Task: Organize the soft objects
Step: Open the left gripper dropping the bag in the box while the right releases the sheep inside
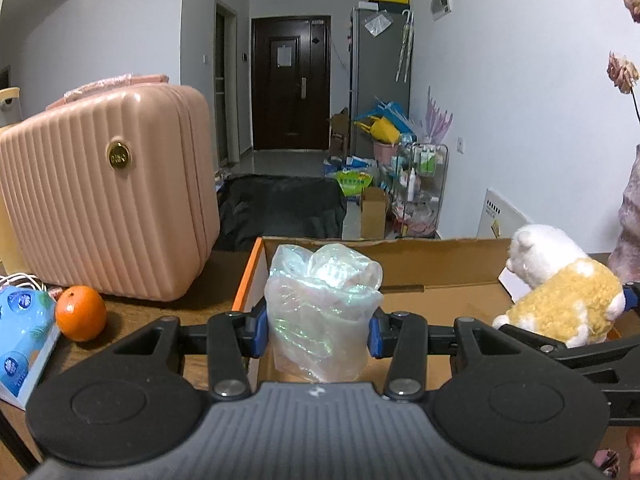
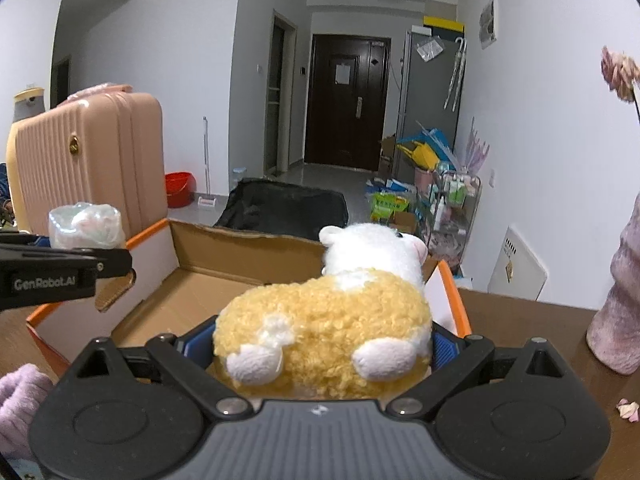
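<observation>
Over the box (image 1: 436, 268):
left gripper (image 1: 318, 330): fingers squeezing a plastic bag (image 1: 320, 304)
right gripper (image 2: 322, 350): fingers clamping a plush toy (image 2: 332, 320)

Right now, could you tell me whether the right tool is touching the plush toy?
Touching. The right wrist view shows the right tool pressing its blue pads into both sides of the plush toy.

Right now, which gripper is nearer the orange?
Left. The left gripper, holding the plastic bag, is just right of the orange; the right gripper is farther right.
</observation>
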{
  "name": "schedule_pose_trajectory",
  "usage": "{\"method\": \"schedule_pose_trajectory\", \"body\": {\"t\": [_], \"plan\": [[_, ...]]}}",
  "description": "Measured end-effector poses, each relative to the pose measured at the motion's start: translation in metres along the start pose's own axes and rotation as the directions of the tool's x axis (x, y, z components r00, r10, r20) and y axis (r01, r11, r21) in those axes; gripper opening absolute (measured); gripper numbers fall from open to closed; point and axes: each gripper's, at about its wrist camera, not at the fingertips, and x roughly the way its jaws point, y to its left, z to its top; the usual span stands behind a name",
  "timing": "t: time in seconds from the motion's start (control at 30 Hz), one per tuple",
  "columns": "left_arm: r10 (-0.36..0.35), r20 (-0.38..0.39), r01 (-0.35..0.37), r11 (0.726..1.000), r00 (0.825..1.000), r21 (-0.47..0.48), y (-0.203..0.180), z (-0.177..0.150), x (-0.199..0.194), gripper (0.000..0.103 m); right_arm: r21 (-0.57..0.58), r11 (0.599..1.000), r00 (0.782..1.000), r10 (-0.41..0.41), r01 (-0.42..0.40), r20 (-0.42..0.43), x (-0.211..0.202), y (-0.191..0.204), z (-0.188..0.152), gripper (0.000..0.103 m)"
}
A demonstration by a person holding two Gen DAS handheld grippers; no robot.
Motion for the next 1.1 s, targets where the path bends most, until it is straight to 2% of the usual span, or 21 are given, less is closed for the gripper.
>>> {"method": "schedule_pose_trajectory", "body": {"t": [0.17,0.2,0.27,0.3,0.33,0.37,0.47,0.63,0.9,1.1], "plan": [[0.003,-0.011,-0.003,1.000,1.000,0.005,0.000,-0.002,0.003,0.048,-0.004,1.000,1.000,0.004,-0.004,-0.009,0.005,0.000,-0.004,0.100],[0.007,-0.019,-0.007,1.000,1.000,0.001,0.001,-0.002,0.004,0.054,-0.006,1.000,1.000,0.001,-0.001,-0.007,0.005,0.001,-0.005,0.100],[0.012,-0.027,-0.013,1.000,1.000,-0.013,0.003,-0.001,0.005,0.081,0.000,1.000,1.000,0.003,-0.003,-0.002,0.004,-0.002,-0.004,0.102],[0.011,-0.026,-0.012,1.000,1.000,-0.022,0.005,-0.001,0.004,0.087,0.007,1.000,1.000,0.006,-0.006,0.001,0.004,-0.002,-0.003,0.103],[0.012,-0.020,-0.013,0.999,1.000,-0.033,0.007,-0.001,0.003,0.099,0.013,1.000,1.000,0.005,-0.005,0.003,0.004,-0.003,-0.001,0.103],[0.020,-0.007,-0.020,0.999,1.000,-0.042,0.008,-0.001,0.001,0.103,0.014,1.000,1.000,0.001,-0.001,0.005,0.003,-0.004,-0.001,0.103],[0.048,0.028,-0.046,0.998,0.998,-0.045,0.010,0.000,-0.005,0.103,0.008,1.000,1.000,-0.020,0.020,0.002,0.003,-0.003,-0.001,0.103],[0.052,0.023,-0.051,0.998,0.998,-0.035,0.008,0.001,-0.004,0.103,-0.001,1.000,1.000,-0.020,0.020,0.006,0.001,-0.003,-0.001,0.103],[0.039,0.016,-0.038,0.998,0.999,-0.051,0.010,0.004,-0.010,0.103,-0.014,1.000,0.999,-0.022,0.022,0.037,-0.017,-0.005,0.002,0.103],[0.022,0.049,-0.018,0.998,0.999,-0.065,0.019,0.007,-0.035,0.103,-0.018,0.999,0.998,-0.025,0.027,0.064,-0.041,-0.008,0.005,0.103]]}}
